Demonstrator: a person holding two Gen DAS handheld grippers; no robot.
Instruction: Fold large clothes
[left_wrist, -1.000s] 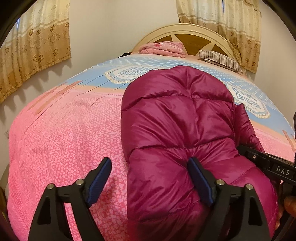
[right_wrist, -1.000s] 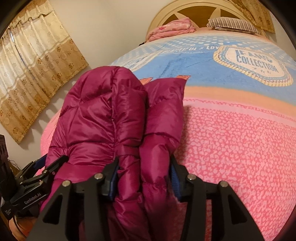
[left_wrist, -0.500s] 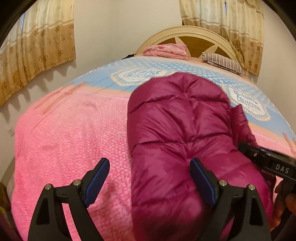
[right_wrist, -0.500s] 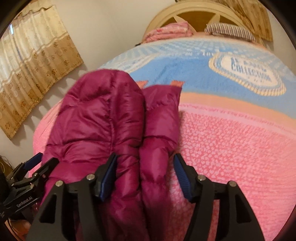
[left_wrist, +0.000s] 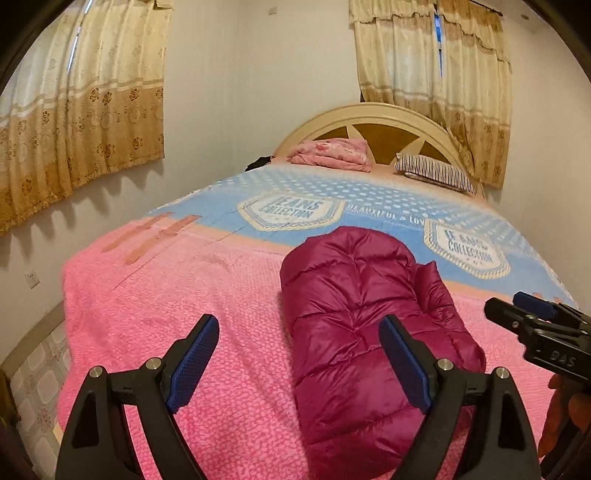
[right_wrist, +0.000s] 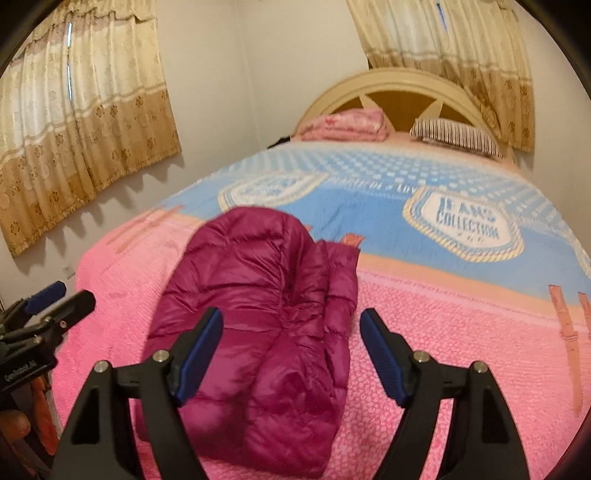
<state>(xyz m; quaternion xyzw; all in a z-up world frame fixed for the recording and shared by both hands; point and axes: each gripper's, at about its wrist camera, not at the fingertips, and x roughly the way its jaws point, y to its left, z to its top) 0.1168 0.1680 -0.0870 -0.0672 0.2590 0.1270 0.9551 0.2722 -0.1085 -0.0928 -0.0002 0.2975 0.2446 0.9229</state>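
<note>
Left wrist view, nearest first: the left gripper (left_wrist: 299, 354) has its blue pads spread wide, nothing between them, clear of the cloth. Just beyond lies the shiny magenta quilted puffer jacket (left_wrist: 362, 325), folded into a long bundle on the pink-and-blue blanket-covered bed (left_wrist: 177, 314). In the right wrist view, the right gripper (right_wrist: 291, 347) has its jaws opening, pads off the jacket. Looks like the fold is set down and released; next move probably means tidying or a final fold. Further back, a striped pillow (left_wrist: 436, 171).
</note>
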